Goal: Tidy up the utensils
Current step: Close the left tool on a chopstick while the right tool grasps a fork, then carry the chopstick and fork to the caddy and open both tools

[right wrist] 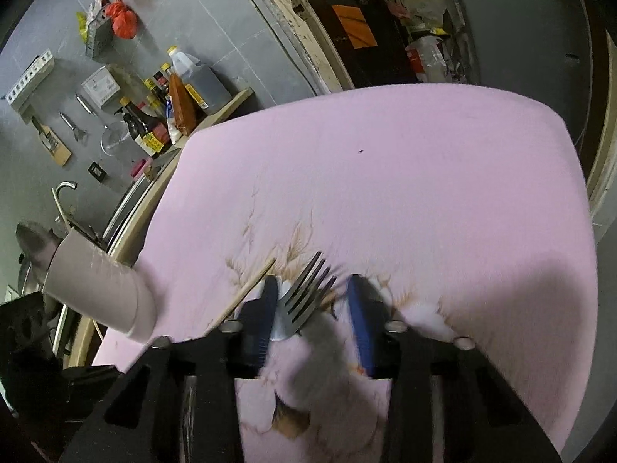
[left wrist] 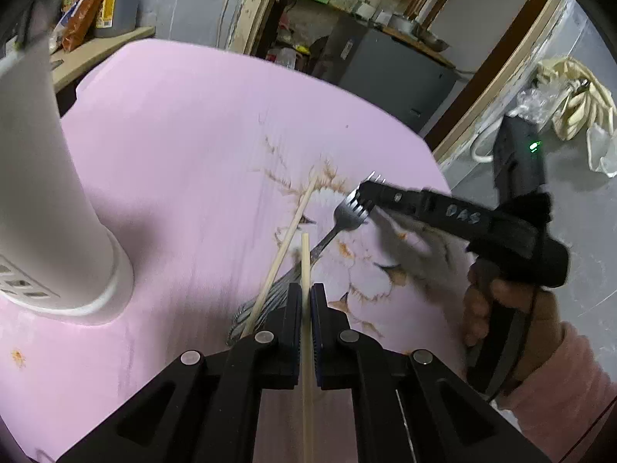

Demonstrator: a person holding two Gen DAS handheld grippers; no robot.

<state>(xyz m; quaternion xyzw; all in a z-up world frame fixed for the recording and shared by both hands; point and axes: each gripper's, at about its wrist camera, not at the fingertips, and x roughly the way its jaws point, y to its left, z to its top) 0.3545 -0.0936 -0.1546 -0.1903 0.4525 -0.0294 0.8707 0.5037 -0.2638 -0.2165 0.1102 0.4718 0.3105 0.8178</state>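
My left gripper is shut on a wooden chopstick that runs up between its pads, above the pink tablecloth. A second chopstick lies on the cloth, crossing the handle of a metal fork. My right gripper is over the fork's tines; in the right wrist view it is open, its blue pads on either side of the fork head. A tall white utensil holder stands at the left, and also shows in the right wrist view.
A wooden shelf with sauce bottles lines the wall past the table's far left edge. A sink tap is beyond the holder. A grey cabinet stands behind the table. The cloth's floral print lies under the utensils.
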